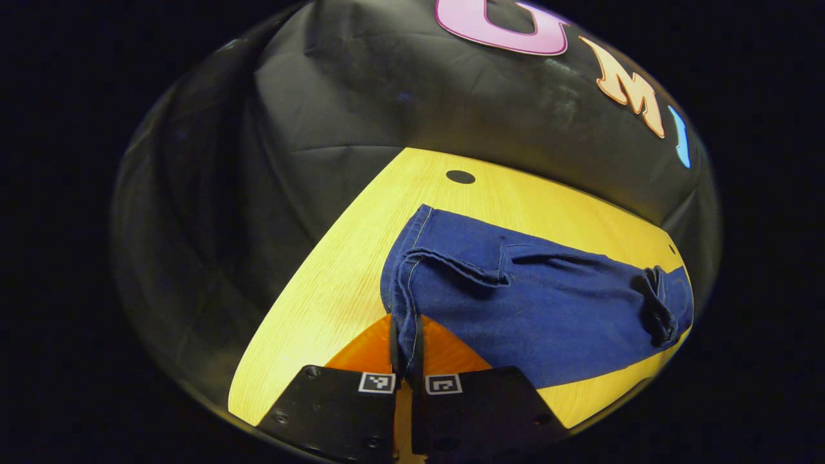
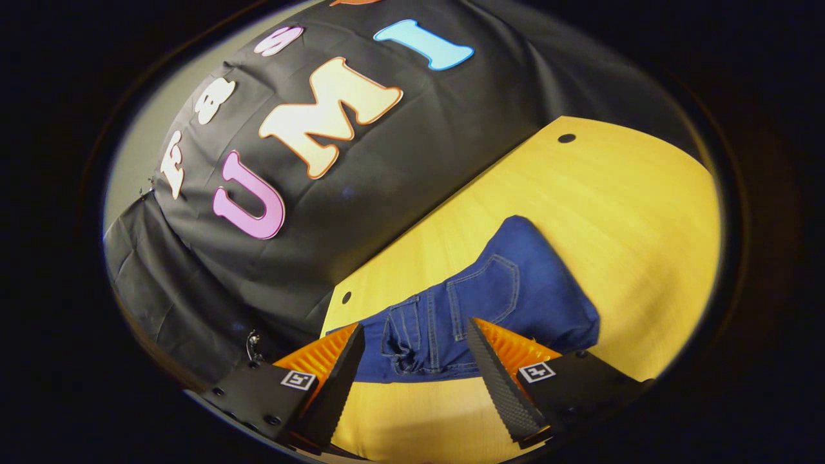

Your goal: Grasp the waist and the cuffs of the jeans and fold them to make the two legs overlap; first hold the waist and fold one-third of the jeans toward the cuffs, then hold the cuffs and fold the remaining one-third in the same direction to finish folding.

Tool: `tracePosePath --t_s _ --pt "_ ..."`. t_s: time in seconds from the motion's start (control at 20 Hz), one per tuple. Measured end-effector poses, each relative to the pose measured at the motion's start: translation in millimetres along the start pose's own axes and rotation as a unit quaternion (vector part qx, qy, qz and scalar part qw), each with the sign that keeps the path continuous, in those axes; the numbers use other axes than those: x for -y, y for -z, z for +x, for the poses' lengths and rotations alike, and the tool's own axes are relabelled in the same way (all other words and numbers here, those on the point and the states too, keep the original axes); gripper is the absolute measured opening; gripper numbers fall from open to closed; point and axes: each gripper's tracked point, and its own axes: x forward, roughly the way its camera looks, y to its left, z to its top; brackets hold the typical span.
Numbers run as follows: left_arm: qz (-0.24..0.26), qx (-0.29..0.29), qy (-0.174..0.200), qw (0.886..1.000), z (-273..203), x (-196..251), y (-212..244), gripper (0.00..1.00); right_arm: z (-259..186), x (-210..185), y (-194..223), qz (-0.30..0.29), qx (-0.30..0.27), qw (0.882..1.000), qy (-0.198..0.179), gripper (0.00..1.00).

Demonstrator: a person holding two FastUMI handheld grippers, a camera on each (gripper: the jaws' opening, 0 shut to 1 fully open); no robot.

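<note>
Left gripper view: a hem of the jeans [image 1: 535,303] is pinched between the fingers of the left hand-held gripper [image 1: 406,351], the rest lying ahead on the counter [image 1: 309,303]. Right hand-held gripper [image 2: 416,361] is held open just short of the waist; a grip should be taken there so both edges are carried over level

left gripper [image 1: 406,345]: fingers pinched together on the hemmed cuff edge of the jeans [image 1: 535,303]
jeans: blue denim, lying folded on table, bunched fold at far right end
table [image 1: 335,270]: yellow wood, dark round hole near back edge
</note>
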Motion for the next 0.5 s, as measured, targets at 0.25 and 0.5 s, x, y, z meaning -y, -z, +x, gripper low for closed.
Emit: tracePosePath --t_s 0.25,0.5 --pt "-0.083 0.021 0.034 0.996 -22.3 11.7 -30.2 0.00 -28.3 23.2 -28.5 0.009 0.021 0.999 0.023 0.98" --pt "-0.120 0.048 0.067 0.989 -60.8 46.5 -60.9 0.00 -47.6 45.3 -69.1 0.007 0.031 0.999 0.007 0.98"
